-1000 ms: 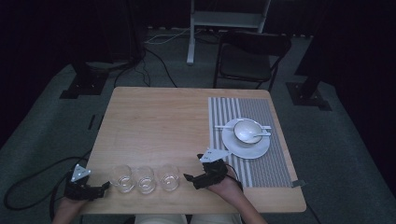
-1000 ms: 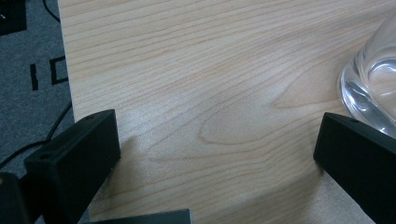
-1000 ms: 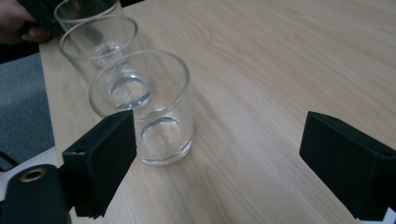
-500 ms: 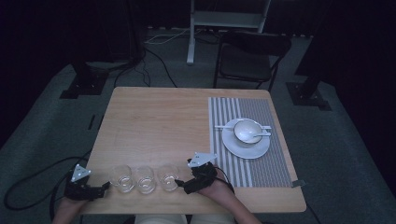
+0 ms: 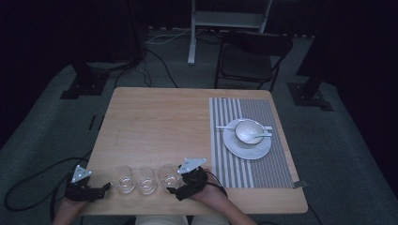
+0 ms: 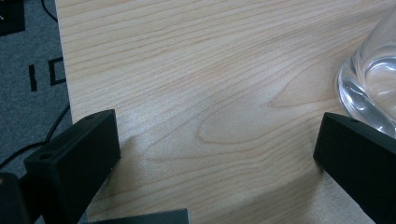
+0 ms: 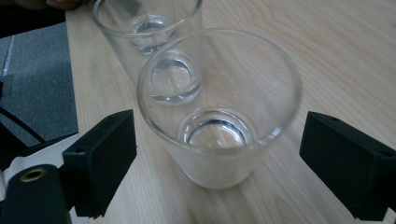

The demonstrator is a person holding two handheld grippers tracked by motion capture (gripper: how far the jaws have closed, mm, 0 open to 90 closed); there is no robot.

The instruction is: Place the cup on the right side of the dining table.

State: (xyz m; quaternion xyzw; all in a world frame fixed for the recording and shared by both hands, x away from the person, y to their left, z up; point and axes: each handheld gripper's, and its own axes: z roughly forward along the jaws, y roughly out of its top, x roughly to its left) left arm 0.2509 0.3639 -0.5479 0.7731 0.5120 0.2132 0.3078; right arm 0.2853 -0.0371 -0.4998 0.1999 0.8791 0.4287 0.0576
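Three clear tumblers stood in a row near the table's (image 5: 159,117) front edge, and the right gripper (image 7: 217,154) had its jaws spread wide around the nearest glass (image 7: 219,112), touching neither side. The left gripper (image 6: 210,158) rested open on bare wood, the leftmost tumbler (image 6: 373,79) just beside one jaw. The glass looked rigid, slick and breakable (probably light, being empty), so a gentle squeeze across its lower wall seemed safest.

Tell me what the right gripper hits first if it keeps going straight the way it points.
The nearest glass: it already stands between the open jaws of the right gripper, untouched, with two more glasses lined up behind it.
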